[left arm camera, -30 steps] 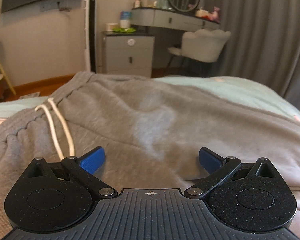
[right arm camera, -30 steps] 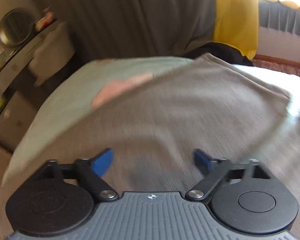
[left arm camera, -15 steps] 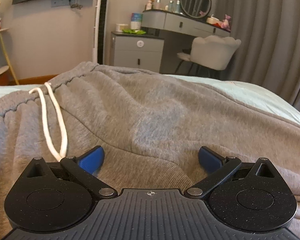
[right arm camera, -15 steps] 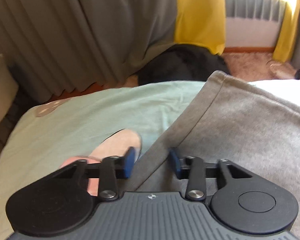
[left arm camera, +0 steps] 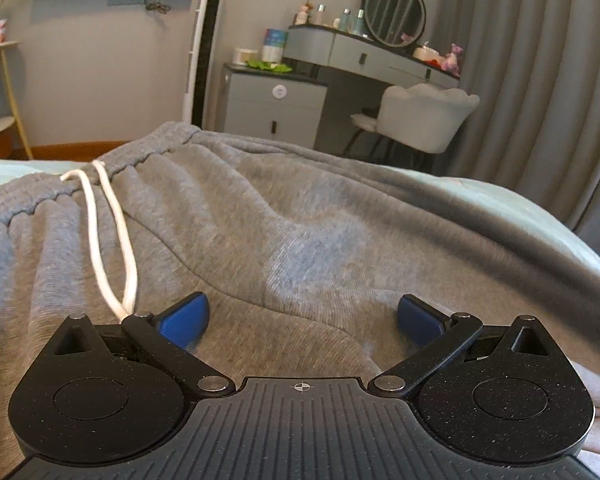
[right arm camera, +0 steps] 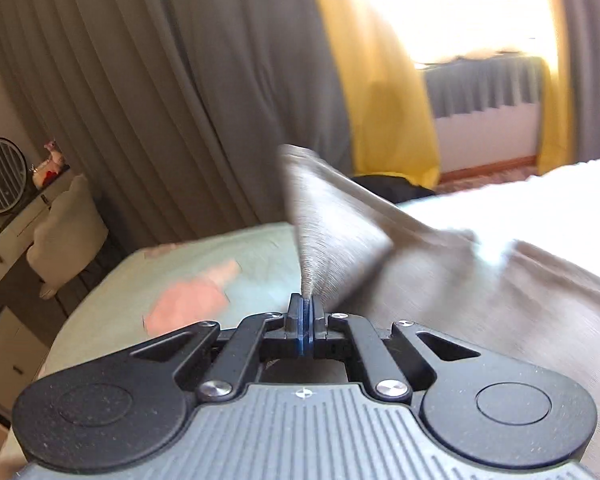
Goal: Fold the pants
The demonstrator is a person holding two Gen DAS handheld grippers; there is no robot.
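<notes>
Now, left gripper: your black two-finger left gripper is hovering low over the cloth with its blue pads spread wide, gripping nothing.
Right gripper: your right gripper is pinching its blue pads fully together on a fold of the cloth, which is rising from the pads in a blurred, tilted fan.
Pants: the grey knitted sweatpants are lying spread across the pale green bed sheet, filling the space ahead of your left gripper.
Waistband edge: the gathered elastic waistband is running along the far left, near the bed's edge.
Drawstring: the white cotton drawstring is trailing from the waistband down to just beside your left pad.
Right-hand edge: in the right wrist view the pants' edge is standing lifted off the sheet.
Open room: bare sheet is showing left of the lifted fold, with a pink patch on it; whether that is print or an object is unclear.
Beyond the bed: grey pleated curtains and a white padded chair are standing well apart.
</notes>
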